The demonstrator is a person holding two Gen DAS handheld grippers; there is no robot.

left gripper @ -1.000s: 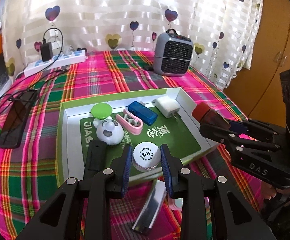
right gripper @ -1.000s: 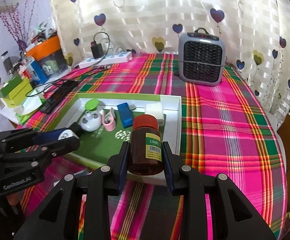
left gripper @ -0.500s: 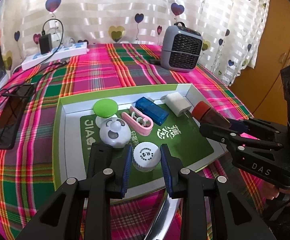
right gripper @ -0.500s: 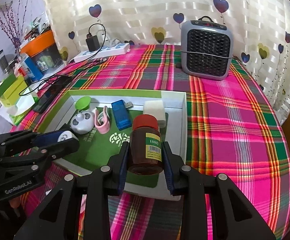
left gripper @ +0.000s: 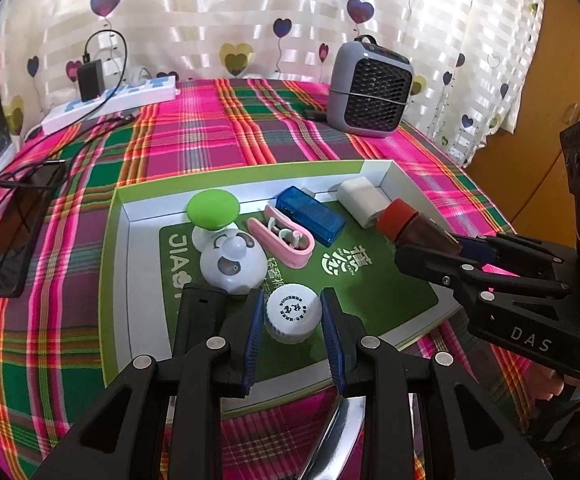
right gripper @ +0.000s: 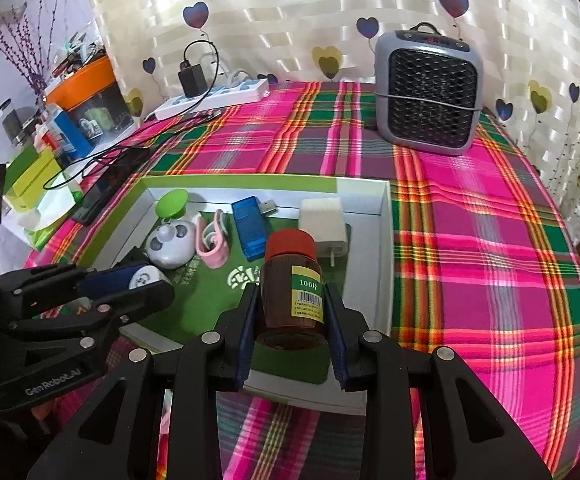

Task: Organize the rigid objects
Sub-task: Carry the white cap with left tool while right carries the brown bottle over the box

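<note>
Nearest the tray's [left gripper: 118,248] front edge, the left gripper [left gripper: 292,316] is clenched on a white bottle [left gripper: 293,312], of which only the printed cap shows, held over the tray's front part. The right gripper [right gripper: 292,316] grips a brown bottle [right gripper: 292,292] with a red cap, upright between its pads, over the tray's front right part; whether either bottle touches the tray floor cannot be told.

Further into the tray lie a panda-faced gadget [left gripper: 230,264], a pink clip [left gripper: 288,238], a blue USB stick [left gripper: 310,216], a white charger [left gripper: 364,200] and a green disc [left gripper: 212,208] toward the back wall. Beyond the tray stand a heater [left gripper: 370,96] and a power strip [left gripper: 110,102].

The step in hand looks like placing: both bottles are being brought into the tray. The next move calls for lowering each onto bare green floor in front of the items already there, setting it upright, then opening the jaws and backing straight out. The two grippers sit close, so one at a time seems safer.
</note>
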